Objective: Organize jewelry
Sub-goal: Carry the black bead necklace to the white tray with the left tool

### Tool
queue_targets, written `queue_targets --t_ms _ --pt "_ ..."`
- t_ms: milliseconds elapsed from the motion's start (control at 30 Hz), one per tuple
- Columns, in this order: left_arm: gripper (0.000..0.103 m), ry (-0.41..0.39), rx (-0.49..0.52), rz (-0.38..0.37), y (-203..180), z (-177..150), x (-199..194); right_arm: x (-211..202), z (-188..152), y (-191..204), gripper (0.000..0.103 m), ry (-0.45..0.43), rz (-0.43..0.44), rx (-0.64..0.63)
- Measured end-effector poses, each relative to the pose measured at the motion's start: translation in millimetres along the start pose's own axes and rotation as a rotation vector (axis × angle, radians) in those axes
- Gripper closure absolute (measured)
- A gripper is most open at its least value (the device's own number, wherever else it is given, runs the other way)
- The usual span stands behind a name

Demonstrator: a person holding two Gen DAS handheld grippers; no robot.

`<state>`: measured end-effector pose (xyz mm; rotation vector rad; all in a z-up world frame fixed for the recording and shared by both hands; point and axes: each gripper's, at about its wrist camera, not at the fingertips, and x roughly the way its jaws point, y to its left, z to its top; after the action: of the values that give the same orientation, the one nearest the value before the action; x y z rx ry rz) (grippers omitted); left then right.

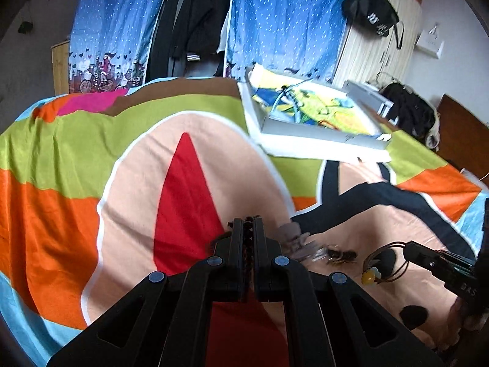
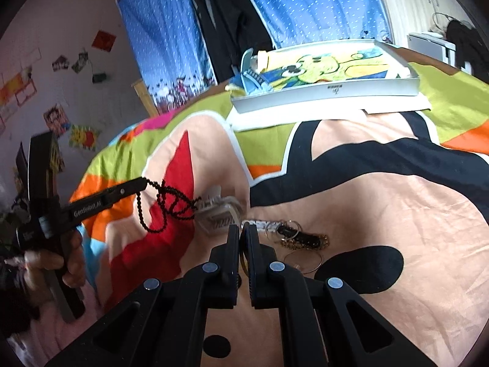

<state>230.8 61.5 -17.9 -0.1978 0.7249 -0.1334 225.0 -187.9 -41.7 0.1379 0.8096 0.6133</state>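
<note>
Fingers [image 2: 143, 183] of your left gripper clamp the black bead necklace [image 2: 165, 202], your right fingers [image 2: 233, 238] pinch a cord necklace [image 1: 385, 263]; carry both to the tray [image 2: 324, 94] at upper right.

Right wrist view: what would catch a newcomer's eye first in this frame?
The loud cartoon bedspread fills the frame. At left, the left gripper is shut on a black bead necklace dangling in loops above a clear hair clip. In the foreground, the right gripper is pinched on a brown cord, beside a small heap of rings and chains; a white tray sits behind.
</note>
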Motion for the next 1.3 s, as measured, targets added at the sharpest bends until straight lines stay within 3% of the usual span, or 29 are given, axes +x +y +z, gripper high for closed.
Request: queue_targets --t_ms 300,633,833,1033,1300 --pt "0.1 -0.063 -0.017 -0.084 -7.8 11.9 -25.3 -25.7 15.6 -7.1 0.098 -0.106 0.012 0.06" --pt "0.1 -0.086 -0.005 -0.142 -28.0 36.5 -38.6 -33.7 24.3 -11.9 0.098 -0.147 0.037 0.09" --pt "0.1 -0.109 0.012 -0.207 -56.4 83.5 -26.2 -32.5 50.6 -17.3 0.098 -0.201 0.039 0.065" --pt "0.1 -0.158 0.036 -0.249 -88.6 150.8 6.3 -25.3 100.4 -44.0 0.098 -0.294 0.035 0.065" --pt "0.1 -0.21 0.057 -0.236 -122.6 223.7 76.5 -0.6 175.6 -102.8 0.098 -0.416 0.017 0.152"
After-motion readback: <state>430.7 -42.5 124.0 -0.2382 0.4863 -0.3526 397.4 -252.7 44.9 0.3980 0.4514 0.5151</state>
